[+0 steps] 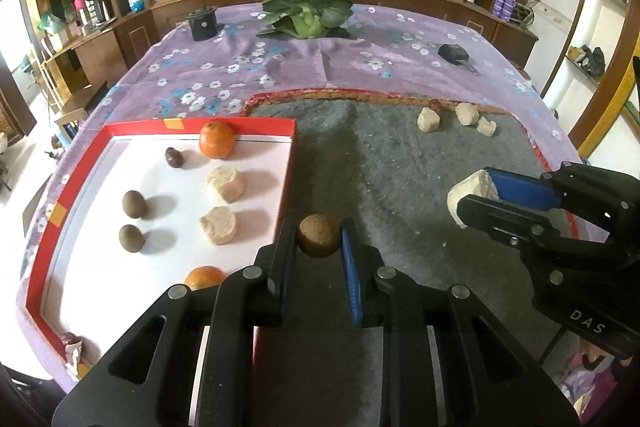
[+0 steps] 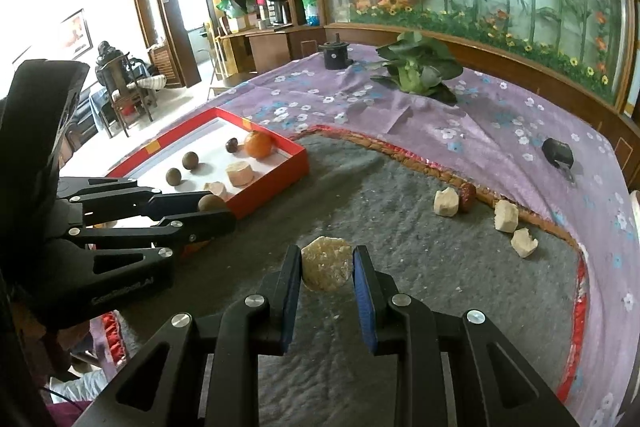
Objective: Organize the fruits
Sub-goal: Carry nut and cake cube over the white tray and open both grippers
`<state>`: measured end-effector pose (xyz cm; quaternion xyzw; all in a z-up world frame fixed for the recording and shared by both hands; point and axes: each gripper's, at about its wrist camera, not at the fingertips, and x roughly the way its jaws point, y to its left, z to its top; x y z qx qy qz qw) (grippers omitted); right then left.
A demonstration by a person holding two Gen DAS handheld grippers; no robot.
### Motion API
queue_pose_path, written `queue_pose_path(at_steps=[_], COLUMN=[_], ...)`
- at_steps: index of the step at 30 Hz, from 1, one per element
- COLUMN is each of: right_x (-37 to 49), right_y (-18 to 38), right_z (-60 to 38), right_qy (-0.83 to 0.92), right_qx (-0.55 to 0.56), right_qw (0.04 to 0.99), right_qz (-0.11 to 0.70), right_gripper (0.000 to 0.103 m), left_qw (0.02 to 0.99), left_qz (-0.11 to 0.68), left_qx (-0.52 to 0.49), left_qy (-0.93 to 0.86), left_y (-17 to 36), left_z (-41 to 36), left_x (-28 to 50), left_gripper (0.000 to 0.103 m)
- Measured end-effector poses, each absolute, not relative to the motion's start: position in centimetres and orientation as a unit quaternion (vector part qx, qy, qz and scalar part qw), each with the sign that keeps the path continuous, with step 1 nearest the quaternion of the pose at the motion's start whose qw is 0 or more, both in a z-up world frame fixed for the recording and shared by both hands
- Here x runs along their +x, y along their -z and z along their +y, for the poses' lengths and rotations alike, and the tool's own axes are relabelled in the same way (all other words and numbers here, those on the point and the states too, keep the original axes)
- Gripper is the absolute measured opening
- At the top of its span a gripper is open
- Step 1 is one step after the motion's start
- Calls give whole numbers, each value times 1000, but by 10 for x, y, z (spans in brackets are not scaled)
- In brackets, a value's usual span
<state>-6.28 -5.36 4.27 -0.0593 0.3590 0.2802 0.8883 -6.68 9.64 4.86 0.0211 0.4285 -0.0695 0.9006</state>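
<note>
My left gripper point(image 1: 319, 247) is shut on a small round brown fruit point(image 1: 318, 235), held above the grey mat beside the red tray's right wall point(image 1: 289, 183). It also shows in the right wrist view point(image 2: 212, 205). My right gripper point(image 2: 327, 269) is shut on a pale chunk of peeled fruit point(image 2: 326, 263), which also shows in the left wrist view point(image 1: 470, 197). The tray holds two oranges point(image 1: 216, 140), two brown round fruits point(image 1: 133, 203), a dark red date point(image 1: 174, 157) and two pale chunks point(image 1: 225, 183).
On the grey mat point(image 1: 380, 167) at the far right lie three pale chunks point(image 1: 429, 119) and a red date point(image 1: 435, 104). A leafy cabbage point(image 1: 308, 11), a black cup point(image 1: 203, 23) and a black object point(image 1: 453, 52) sit on the purple floral cloth point(image 1: 240, 67) behind.
</note>
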Motion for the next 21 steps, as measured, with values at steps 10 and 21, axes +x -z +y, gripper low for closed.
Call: queue_pose_path(at_steps=[10,21], right_x=[-68,-58], right_y=[-53,-64], right_z=[-30,6], right_qy=[-300,-342], right_qx=[-69,-67], right_qw=[884,872], right_qz=[352,342], right_gripper=[25,25], left_qw=[905,902], left_qz=[423,430], left_qx=[6,-30], left_qy=[44,-35], left_y=[-56,-50], left_z=[127,200], left_x=[-75,-85], left_gripper=[21,21])
